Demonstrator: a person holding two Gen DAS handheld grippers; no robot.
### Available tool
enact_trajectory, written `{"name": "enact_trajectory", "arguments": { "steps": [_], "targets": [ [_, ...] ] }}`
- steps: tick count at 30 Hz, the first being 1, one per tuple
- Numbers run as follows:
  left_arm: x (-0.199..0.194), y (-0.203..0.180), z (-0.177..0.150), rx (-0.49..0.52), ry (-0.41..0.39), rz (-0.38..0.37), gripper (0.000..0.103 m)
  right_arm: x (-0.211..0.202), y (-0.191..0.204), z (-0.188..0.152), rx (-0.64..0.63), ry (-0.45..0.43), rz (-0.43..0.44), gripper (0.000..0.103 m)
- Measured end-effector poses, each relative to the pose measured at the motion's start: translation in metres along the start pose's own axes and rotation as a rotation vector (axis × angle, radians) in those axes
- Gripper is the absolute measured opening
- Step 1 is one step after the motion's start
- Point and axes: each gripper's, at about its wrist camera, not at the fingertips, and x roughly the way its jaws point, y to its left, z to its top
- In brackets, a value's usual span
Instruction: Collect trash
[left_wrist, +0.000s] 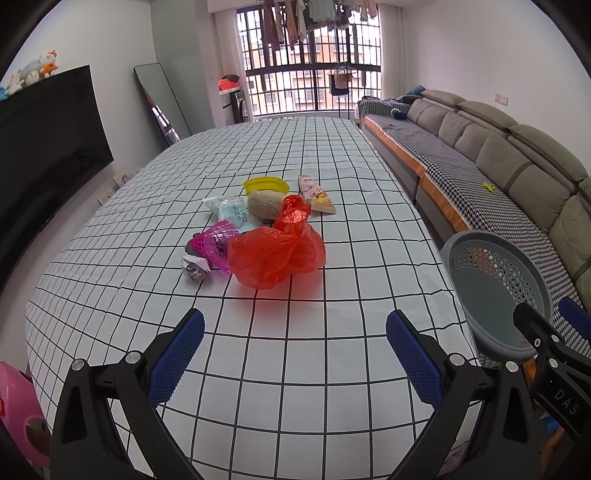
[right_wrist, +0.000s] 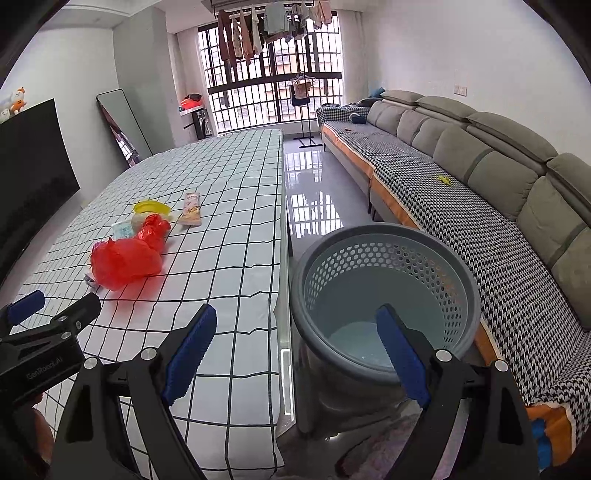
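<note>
Grey perforated waste basket (right_wrist: 384, 295): stands on the floor just beside the table's right long edge, between the table and the sofa (right_wrist: 480, 177). Interior shows only a bare pale bottom; no trash in it.

Yellow shallow tub (left_wrist: 266, 184): on the table (left_wrist: 332, 369), at the far side of the trash pile. A tan rounded lump (left_wrist: 263, 205) sits against its near rim; contents of the tub itself cannot be made out.

Trash pile, grouped about mid-table, somewhat toward the near end:
- red plastic bag (left_wrist: 275, 254), crumpled, nearest item, with a knotted tail rising behind it;
- pink net sleeve (left_wrist: 214, 242), touching the bag's left side;
- crumpled grey-white wrapper (left_wrist: 194, 268), at the pile's near left corner;
- pale blue tissue packet (left_wrist: 231, 212), behind the net;
- pink snack wrapper (left_wrist: 316, 195), lying flat at the far right of the pile.

Left gripper (left_wrist: 295, 332): over the near end of the table, jaws spread wide, holding nothing.

Right gripper (right_wrist: 297, 328): over the table's right edge and the basket's rim, jaws spread wide, holding nothing.

Open room: bare checked cloth lies between both grippers and the pile, and across the whole far half of the table. A strip of glossy floor runs between the right table edge and the sofa.
</note>
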Motion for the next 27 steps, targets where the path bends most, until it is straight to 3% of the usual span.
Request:
{"name": "enact_trajectory", "arguments": {
  "steps": [18, 27],
  "targets": [
    [0.001, 0.000, -0.001, -0.004, 0.003, 0.001, 0.097, 0.001, -0.001, -0.001, 0.000, 0.005, 0.005, 0.085],
    [0.012, 0.009, -0.009, -0.032, 0.036, 0.026, 0.097, 0.015, 0.003, -0.003, -0.005, 0.035, 0.049, 0.085]
  ]
}}
